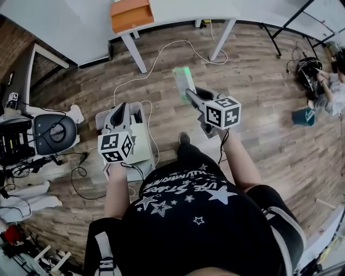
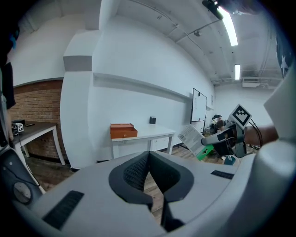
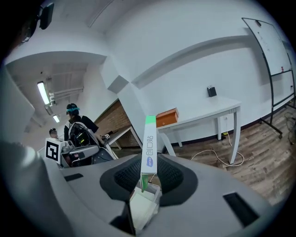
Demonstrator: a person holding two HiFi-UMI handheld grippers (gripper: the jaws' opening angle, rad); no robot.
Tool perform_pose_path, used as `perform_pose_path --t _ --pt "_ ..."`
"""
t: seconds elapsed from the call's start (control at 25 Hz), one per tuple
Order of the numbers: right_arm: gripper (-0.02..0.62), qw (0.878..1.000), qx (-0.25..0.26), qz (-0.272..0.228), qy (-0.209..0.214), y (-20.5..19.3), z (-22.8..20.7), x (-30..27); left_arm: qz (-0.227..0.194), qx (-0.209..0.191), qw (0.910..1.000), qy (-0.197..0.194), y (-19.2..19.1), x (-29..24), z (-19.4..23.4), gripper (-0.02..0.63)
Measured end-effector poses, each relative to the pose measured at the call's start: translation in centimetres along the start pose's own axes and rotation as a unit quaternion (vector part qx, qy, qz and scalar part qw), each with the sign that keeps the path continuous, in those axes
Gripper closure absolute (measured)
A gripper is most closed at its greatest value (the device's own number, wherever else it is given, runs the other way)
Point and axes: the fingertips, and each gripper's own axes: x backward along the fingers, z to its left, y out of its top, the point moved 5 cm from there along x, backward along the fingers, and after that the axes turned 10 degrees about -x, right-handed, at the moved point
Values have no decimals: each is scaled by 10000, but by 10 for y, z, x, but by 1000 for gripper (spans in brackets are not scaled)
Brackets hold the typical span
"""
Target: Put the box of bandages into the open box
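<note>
Right gripper view: the right gripper [image 3: 149,167] has its fingers [image 3: 126,175] clenched on the lower end of the box of bandages [image 3: 149,147]; the box is narrow, white with a green tip, and its long axis runs straight out along the fingers. Head view confirms this; the box of bandages [image 1: 183,81] projects from the right gripper [image 1: 191,96] towards the top of the frame, well above the floor. The left gripper [image 2: 149,155] has its fingers pressed together on nothing; in the head view the left gripper [image 1: 121,114] sits left of centre, over a pale flat object [image 1: 139,146] I cannot identify. An orange box [image 1: 131,15] stands on the white bench [image 1: 215,8] at top centre, up and left of the carried box's tip and well apart from it; I cannot tell whether it is open. I judge the right gripper the nearer, and the delivery not yet begun.
</note>
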Motion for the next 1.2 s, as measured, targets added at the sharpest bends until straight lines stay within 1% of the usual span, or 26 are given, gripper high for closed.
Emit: perform_pose_path --t 0.12,0.28,0.48,0.6,0.76,0.96,1.2 --pt "482 9998 60 113 141 26 -26 -12 20 30 9999 109 15 -34 -8 586" --pt "482 9994 92 212 268 49 -52 -29 11 66 9998 178 28 -70 -14 586" --pt "482 9991 70 265 322 64 -72 -40 -1 146 9996 242 35 -95 -19 586" --pt "482 9988 66 321 354 72 -80 -48 28 174 9994 283 38 -107 -15 586" --pt "482 9985 117 389 372 83 -88 -65 -10 237 9991 362 41 -127 -2 586" --pt "482 9983 190 434 325 105 -100 -93 -38 339 9989 323 43 -161 18 586" --pt "482 9984 271 454 185 140 -100 -156 -45 446 9988 174 43 -213 77 586"
